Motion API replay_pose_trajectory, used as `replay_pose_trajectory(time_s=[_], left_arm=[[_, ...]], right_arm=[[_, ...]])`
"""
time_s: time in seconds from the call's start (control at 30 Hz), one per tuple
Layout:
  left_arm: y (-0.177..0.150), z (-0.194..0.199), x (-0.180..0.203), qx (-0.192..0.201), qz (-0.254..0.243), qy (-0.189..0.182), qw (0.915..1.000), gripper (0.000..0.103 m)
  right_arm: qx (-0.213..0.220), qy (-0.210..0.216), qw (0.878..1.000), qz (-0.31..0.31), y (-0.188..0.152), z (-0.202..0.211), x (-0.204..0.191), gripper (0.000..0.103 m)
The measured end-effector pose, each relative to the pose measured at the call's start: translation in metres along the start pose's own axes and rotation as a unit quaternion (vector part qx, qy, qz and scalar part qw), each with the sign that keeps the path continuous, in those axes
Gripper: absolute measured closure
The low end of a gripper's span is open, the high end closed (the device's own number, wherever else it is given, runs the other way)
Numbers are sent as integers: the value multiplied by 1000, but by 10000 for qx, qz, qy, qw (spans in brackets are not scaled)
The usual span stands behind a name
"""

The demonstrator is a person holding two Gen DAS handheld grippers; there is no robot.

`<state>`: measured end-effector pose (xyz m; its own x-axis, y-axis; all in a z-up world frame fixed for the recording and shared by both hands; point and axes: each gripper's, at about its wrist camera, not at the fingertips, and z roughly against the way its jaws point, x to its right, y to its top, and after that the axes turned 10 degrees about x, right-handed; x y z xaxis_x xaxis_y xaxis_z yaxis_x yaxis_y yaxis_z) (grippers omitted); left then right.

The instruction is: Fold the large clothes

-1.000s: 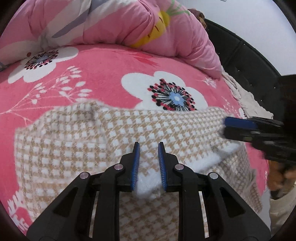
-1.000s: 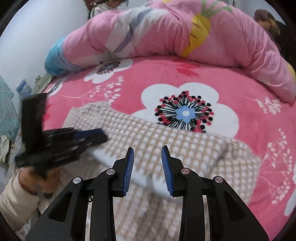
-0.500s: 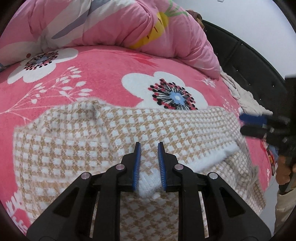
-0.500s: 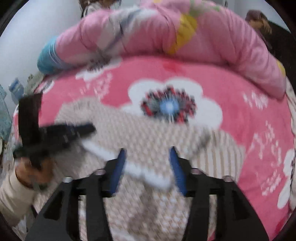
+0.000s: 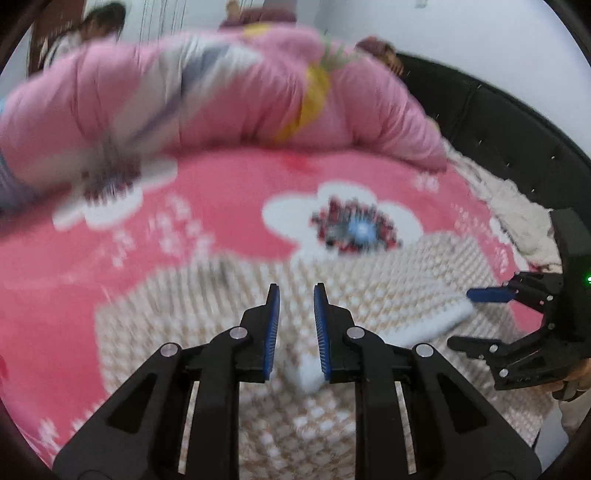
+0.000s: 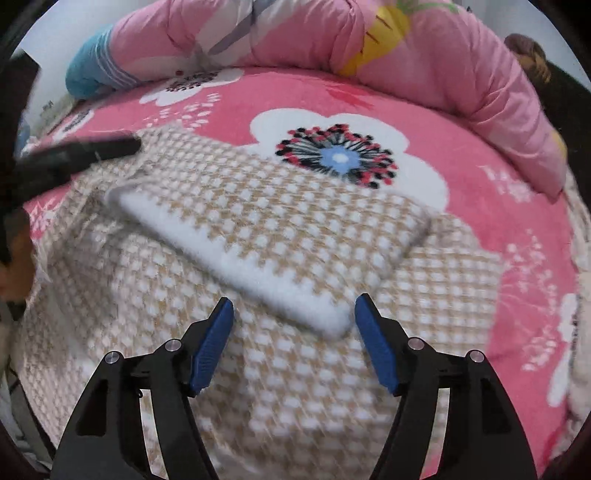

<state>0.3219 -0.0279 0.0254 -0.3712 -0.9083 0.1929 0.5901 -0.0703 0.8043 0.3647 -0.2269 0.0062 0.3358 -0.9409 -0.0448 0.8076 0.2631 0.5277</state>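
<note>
A beige-and-white houndstooth garment [image 5: 221,314] [image 6: 295,387] lies spread on the bed. Its upper part is folded over as a flap [image 6: 277,221] edged by a white hem [image 6: 240,266]. In the left wrist view my left gripper [image 5: 296,291] has narrow jaws, with a corner of the white hem [image 5: 303,374] pinched low between the pads. The jaws of my right gripper [image 6: 295,301] are opening wide. The hem's corner lies just ahead of them, touching neither pad. The right gripper [image 5: 469,319] also shows at the right edge of the left view. The left gripper [image 6: 92,151] is a dark blur at the right view's upper left.
A pink floral blanket [image 6: 461,122] covers the bed. A rolled pink quilt [image 6: 424,48] lies along the far side, with a black padded headboard [image 5: 498,122] and a cream cloth [image 5: 517,206] at the right. A person [image 5: 99,22] is in the far background.
My right gripper's jaws widened and let go of the white hem, which now lies flat on the garment. My left gripper lifted and tilted up, still holding its hem corner.
</note>
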Motion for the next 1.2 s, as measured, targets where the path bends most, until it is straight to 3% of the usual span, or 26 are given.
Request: replay_pose_trajectory(time_s=[0.07, 0.13, 0.23, 0.27, 0.3, 0.43, 0.5, 0.6, 0.67, 0.7, 0.73, 0.8, 0.9, 1.03, 1.13, 1.2], left_arm=[[11, -2, 5, 17, 34, -104, 9999, 84], [14, -17, 14, -212, 26, -187, 9996, 83], [-16, -60, 23, -1143, -169, 168, 9932, 83], [-23, -64, 22, -1204, -163, 215, 9924, 82], [-29, -59, 20, -1060, -131, 202, 9941, 82], [-33, -22, 14, -955, -162, 323, 9948, 81], [-34, -2, 13, -916, -199, 557, 9940, 72], [-37, 42, 11, -726, -66, 616, 9954, 70], [-40, 72, 17, -561, 32, 651, 9963, 59], [-43, 88, 20, -465, 78, 678, 9966, 52], [-46, 101, 23, -392, 111, 697, 9967, 48], [-56, 122, 33, -319, 170, 720, 9967, 33], [-77, 142, 52, -327, 163, 788, 9962, 18], [-113, 143, 73, -583, 100, 926, 9939, 16], [-144, 123, 77, -919, 0, 1261, 9877, 14], [-162, 108, 72, -1091, 18, 1420, 9838, 9]], right_arm=[[267, 79, 9994, -197, 12, 5, 2, 37], [384, 112, 9984, -392, 20, 0, 2, 37], [32, -128, 9994, -309, 11, -35, -5, 36], [-58, -198, 9996, -217, 0, -45, -7, 36], [80, -294, 9995, -76, -8, -40, -12, 36], [-129, -608, 9979, 155, -26, -8, -20, 36], [-155, -610, 9980, -100, -35, 14, -13, 36], [164, -410, 9973, -579, -49, 59, -7, 36], [445, -306, 9959, -728, -59, 92, -12, 32], [572, -249, 9950, -783, -65, 107, -15, 19], [705, -182, 9938, -841, -72, 121, -20, 11], [889, -14, 9916, -937, -90, 145, -32, 11], [942, 16, 9904, -1016, -110, 152, -46, 11], [816, -63, 9903, -1123, -136, 143, -58, 11], [605, -281, 9920, -1069, -152, 121, -62, 11], [234, -507, 9935, -987, -167, 94, -63, 11]])
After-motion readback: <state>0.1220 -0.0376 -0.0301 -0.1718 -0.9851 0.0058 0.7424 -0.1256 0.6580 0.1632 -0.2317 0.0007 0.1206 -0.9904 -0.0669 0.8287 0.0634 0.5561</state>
